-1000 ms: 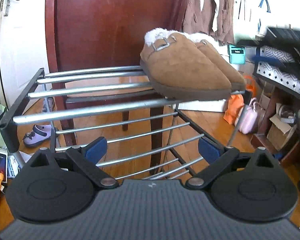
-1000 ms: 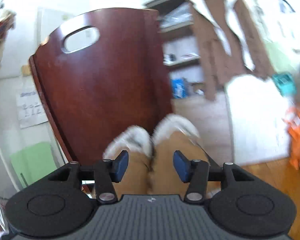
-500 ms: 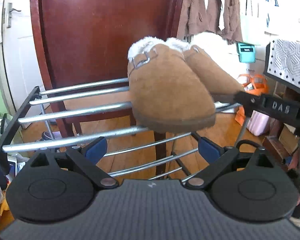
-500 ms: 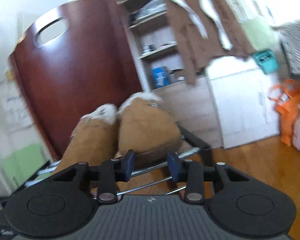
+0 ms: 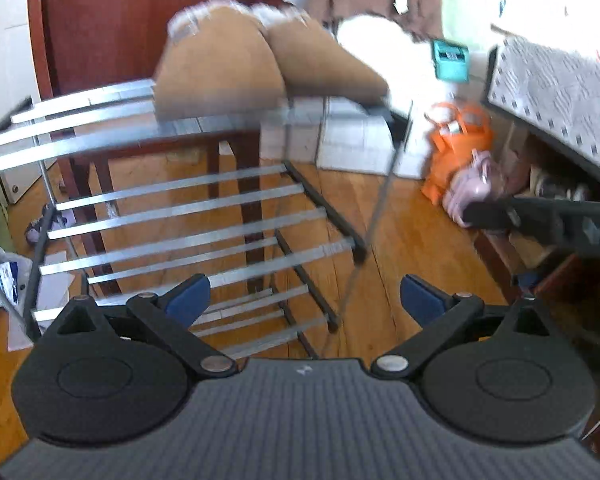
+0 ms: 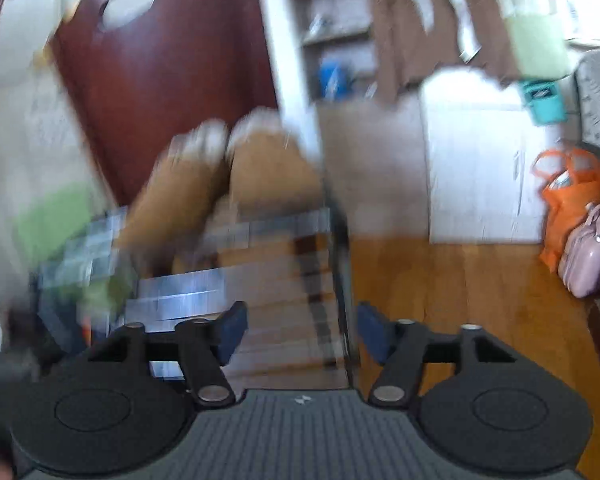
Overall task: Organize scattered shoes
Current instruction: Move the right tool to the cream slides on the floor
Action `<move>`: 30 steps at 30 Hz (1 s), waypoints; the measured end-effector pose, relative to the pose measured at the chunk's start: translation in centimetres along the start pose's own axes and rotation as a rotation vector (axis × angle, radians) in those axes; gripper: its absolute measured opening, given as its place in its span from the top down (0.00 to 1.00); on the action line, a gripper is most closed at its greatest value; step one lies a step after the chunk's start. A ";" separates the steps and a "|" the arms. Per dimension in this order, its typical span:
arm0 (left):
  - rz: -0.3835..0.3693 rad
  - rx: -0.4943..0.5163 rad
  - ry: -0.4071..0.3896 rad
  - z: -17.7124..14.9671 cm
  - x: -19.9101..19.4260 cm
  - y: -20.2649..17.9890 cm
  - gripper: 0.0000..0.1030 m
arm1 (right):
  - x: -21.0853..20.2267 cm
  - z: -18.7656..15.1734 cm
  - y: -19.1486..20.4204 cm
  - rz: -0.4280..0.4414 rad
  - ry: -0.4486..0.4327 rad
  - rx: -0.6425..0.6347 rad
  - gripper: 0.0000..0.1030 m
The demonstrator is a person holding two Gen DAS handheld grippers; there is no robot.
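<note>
1. The two brown slippers [image 5: 236,76] sit side by side at the right end of the rack's [image 5: 80,116] top shelf.
2. The left gripper [image 5: 304,300] is wide and empty; the right gripper [image 6: 302,330] is opening, empty too.
3. A bump on the rack could knock the slippers off.

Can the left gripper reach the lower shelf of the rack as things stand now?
Probably yes. The left gripper is open and holds nothing, and the lower shelf lies bare right ahead of it. The slippers sit on the top shelf only, so nothing seems to block the way.
</note>
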State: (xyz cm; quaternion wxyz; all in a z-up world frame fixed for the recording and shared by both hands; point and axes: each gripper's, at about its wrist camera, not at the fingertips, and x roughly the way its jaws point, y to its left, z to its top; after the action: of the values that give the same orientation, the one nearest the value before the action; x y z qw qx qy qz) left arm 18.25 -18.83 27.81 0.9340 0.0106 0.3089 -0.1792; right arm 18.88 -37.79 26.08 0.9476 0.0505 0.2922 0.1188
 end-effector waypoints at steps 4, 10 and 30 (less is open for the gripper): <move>-0.044 0.003 0.078 -5.9 1.6 -1.5 0.00 | -0.5 -8.0 -3.6 -0.068 0.230 -0.034 0.36; -0.120 0.039 0.211 -13.0 4.9 -6.2 0.00 | -2.3 -24.4 -13.0 -0.200 0.544 0.169 0.35; -0.232 0.170 0.389 -20.7 5.6 -13.5 0.00 | 6.3 -45.6 -20.1 -0.304 1.271 0.089 0.14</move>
State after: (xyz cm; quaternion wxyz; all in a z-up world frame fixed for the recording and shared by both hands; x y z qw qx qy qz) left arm 6.00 -30.64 9.04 0.8258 0.0880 0.4660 -0.3053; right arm 2.05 -54.40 -18.25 0.5934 -0.0325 0.8039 -0.0219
